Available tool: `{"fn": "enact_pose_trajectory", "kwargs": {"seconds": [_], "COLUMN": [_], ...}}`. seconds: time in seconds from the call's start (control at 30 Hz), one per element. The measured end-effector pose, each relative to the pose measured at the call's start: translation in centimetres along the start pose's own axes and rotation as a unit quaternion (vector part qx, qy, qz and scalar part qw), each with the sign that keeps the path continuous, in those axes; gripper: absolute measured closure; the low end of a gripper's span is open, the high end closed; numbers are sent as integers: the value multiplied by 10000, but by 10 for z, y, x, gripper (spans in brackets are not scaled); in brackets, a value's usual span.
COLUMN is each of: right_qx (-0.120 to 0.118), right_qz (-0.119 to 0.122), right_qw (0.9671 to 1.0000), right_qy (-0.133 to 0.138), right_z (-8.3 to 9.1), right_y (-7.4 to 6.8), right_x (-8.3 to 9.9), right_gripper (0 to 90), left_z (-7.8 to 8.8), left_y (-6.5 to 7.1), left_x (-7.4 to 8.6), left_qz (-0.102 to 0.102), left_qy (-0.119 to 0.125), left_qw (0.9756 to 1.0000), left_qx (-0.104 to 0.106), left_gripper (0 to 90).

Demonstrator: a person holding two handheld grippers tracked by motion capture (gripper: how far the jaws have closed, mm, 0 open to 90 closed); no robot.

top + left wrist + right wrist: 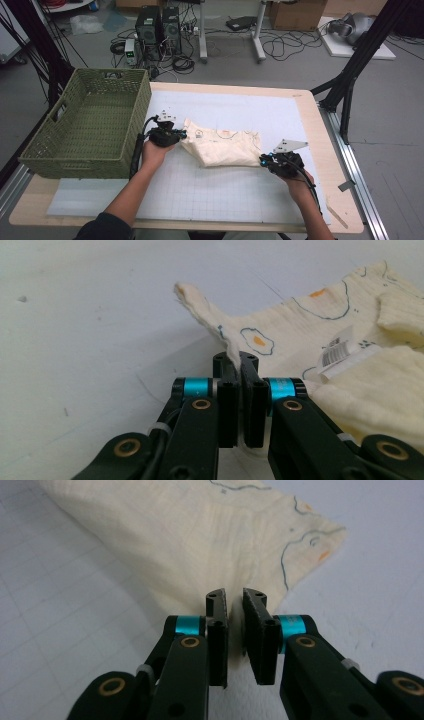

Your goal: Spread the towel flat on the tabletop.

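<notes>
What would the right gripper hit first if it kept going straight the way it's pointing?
The cream cloth. The right gripper points at its edge from close by, jaws slightly apart; whether they already touch the fabric is unclear.

Each gripper, the left gripper (186,134) and the right gripper (261,160), is black, with turquoise bands beside the flat jaws, brass-coloured pivot rivets on the links, and a black trailing cable. The right gripper carries a grey three-cornered plate. Dark sleeves are pushed up.
</notes>
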State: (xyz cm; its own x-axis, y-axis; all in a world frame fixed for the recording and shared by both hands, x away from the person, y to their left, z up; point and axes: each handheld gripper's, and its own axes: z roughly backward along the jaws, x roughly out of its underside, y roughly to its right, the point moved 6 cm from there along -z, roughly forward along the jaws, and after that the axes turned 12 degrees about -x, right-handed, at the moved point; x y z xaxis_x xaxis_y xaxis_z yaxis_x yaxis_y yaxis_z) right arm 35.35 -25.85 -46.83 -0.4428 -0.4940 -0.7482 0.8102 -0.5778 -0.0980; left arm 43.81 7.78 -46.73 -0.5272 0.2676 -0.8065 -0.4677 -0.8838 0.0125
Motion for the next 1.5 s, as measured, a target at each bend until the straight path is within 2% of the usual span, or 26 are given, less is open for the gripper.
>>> {"fn": "enact_pose_trajectory", "kwargs": {"seconds": [0.1, 0.27, 0.43, 0.53, 0.73, 0.77, 0.87, 0.9, 0.93, 1.0, 1.07, 1.17, 1.3, 1.4, 1.5], "right_qx": [75, 260, 344, 305, 211, 176, 99, 40, 33, -127, -213, -307, -382, -430, -402], "right_qz": [-116, -361, -415, -492, -555, -560, -432, -401, -315, -273, -265, -140, 24, 165, 167], "right_qw": [9999, 9974, 9971, 9978, 9982, 9983, 9989, 9991, 9993, 9994, 9994, 9988, 9976, 9971, 9976], "right_qy": [44, 572, 540, 318, 61, 21, -163, -165, -201, -172, -25, 349, 569, 600, 547], "right_z": [4, 13, -8, -29, -66, -71, -80, -80, -78, -71, -62, -41, -16, -1, 8], "right_y": [1, 8, 13, 17, 22, 22, 19, 17, 15, 11, 5, -5, -19, -29, -36], "right_x": [5, -10, -31, -36, -50, -51, -52, -52, -53, -53, -54, -56, -49, -38, -26], "right_gripper": [731, 614, 523, 508, 508, 534, 751, 831, 851, 859, 859, 859, 859, 858, 859], "left_z": [-1, -1, -1, -1, -1, -1, 0, 0, 0, 1, 1, 0, 0, -1, -1], "left_y": [2, 0, 1, 1, 1, 1, 0, 0, -1, -2, -3, -3, -5, -8, -13], "left_x": [4, 6, 7, 7, 9, 8, 8, 8, 8, 8, 8, 8, 8, 7, 7], "left_qz": [-63, -1, 40, 72, 112, 113, 120, 147, 153, 162, 185, 200, 268, 361, 463], "left_qy": [-7, 14, 39, 32, 40, 53, 80, 85, 87, 85, 93, 73, 59, 50, 71], "left_qw": [10000, 10000, 10000, 10000, 9999, 9999, 9999, 9998, 9998, 9998, 9998, 9998, 9994, 9986, 9972], "left_qx": [-58, -28, 11, 28, 69, 74, 77, 80, 79, 61, 51, -23, -199, -378, -583], "left_gripper": [871, 869, 865, 864, 863, 864, 864, 864, 864, 864, 864, 864, 863, 863, 864]}}
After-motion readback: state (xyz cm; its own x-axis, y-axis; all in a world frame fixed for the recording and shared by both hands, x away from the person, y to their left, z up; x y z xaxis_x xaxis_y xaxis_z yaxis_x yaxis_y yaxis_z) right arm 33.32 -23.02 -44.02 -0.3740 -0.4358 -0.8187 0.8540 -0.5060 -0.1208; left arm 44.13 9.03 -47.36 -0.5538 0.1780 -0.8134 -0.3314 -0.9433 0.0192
